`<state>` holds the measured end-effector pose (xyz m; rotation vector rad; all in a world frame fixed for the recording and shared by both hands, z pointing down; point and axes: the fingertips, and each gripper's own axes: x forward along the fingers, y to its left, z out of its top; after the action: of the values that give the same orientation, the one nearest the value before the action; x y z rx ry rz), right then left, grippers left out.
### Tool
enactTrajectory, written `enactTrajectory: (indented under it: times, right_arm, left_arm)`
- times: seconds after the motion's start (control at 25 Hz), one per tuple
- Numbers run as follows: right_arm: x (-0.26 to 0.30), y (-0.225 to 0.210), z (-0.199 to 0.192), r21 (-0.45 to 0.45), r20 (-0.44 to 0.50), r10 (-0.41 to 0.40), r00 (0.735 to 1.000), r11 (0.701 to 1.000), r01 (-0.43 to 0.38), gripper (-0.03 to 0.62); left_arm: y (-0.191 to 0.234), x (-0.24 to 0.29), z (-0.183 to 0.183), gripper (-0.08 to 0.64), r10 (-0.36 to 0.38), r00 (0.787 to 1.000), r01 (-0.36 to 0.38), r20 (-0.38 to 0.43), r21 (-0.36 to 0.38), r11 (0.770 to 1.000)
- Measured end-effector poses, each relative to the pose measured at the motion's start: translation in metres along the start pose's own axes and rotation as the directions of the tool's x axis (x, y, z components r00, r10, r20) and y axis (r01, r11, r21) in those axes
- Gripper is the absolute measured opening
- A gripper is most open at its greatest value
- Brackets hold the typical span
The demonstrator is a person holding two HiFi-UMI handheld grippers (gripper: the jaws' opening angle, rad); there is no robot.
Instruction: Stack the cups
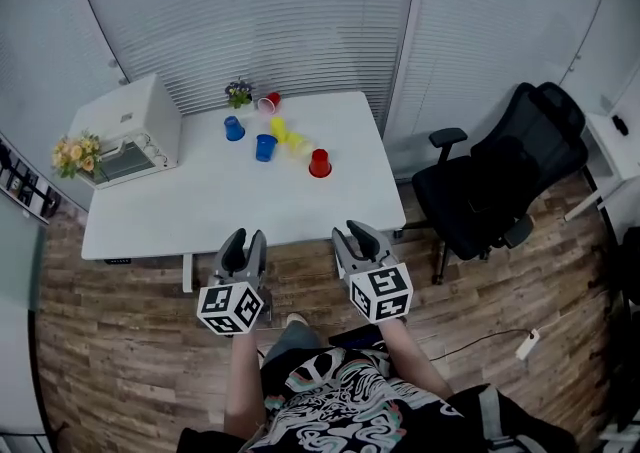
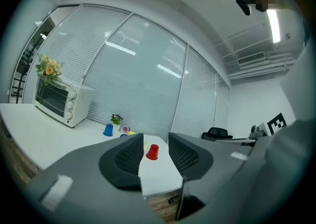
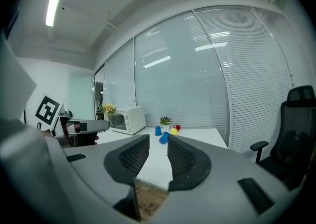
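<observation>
Several plastic cups stand scattered on the far half of the white table (image 1: 200, 206): a blue cup (image 1: 234, 128), a second blue cup (image 1: 265, 147), a yellow cup (image 1: 279, 127), a red cup (image 1: 319, 163), and a red cup on its side (image 1: 269, 101) near the back edge. My left gripper (image 1: 243, 244) and right gripper (image 1: 357, 237) hover side by side before the table's near edge, well short of the cups. Both are open with nothing between the jaws. The left gripper view frames the red cup (image 2: 152, 152) between the jaws of my left gripper (image 2: 156, 141). In the right gripper view my right gripper (image 3: 158, 141) faces the blue cup (image 3: 164, 138).
A white toaster oven (image 1: 125, 131) with a flower bunch (image 1: 77, 154) sits at the table's left end. A small potted plant (image 1: 238, 92) stands at the back edge. A black office chair (image 1: 500, 176) is to the right of the table. Window blinds close off the far side.
</observation>
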<state>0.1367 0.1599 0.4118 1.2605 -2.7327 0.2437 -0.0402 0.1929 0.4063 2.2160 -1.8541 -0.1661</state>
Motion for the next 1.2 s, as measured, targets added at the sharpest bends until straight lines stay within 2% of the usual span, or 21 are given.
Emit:
enactTrajectory:
  times: [0.12,0.32,0.52,0.76,0.96,1.2]
  right_arm:
    - [0.007,-0.004,-0.007,0.007,-0.017,0.0,1.0,1.0,0.0,0.117]
    - [0.028,-0.018,-0.015,0.031,-0.037,-0.026,0.999,0.999,0.027,0.115]
    - [0.061,-0.028,-0.024,0.026,-0.075,-0.032,0.997,0.999,0.034,0.117]
    - [0.115,-0.05,-0.028,0.025,-0.124,-0.067,0.99,0.997,0.071,0.117]
    - [0.163,-0.069,-0.031,0.011,-0.162,-0.101,0.982,0.995,0.104,0.117]
    - [0.202,-0.082,-0.041,0.014,-0.203,-0.144,0.968,0.989,0.15,0.115]
  left_arm:
    - [0.008,0.006,-0.004,0.158,0.026,1.0,-0.025,-0.013,0.034,0.999]
    - [0.023,0.03,-0.01,0.16,0.024,0.998,-0.019,-0.063,0.07,0.997]
    - [0.045,0.058,-0.016,0.163,0.008,0.997,-0.004,-0.073,0.053,0.999]
    - [0.083,0.117,-0.027,0.163,-0.001,0.991,0.003,-0.131,0.012,1.0]
    - [0.112,0.167,-0.036,0.163,-0.024,0.985,0.026,-0.173,0.01,1.0]
    - [0.138,0.209,-0.052,0.164,-0.054,0.965,0.065,-0.256,0.037,0.997]
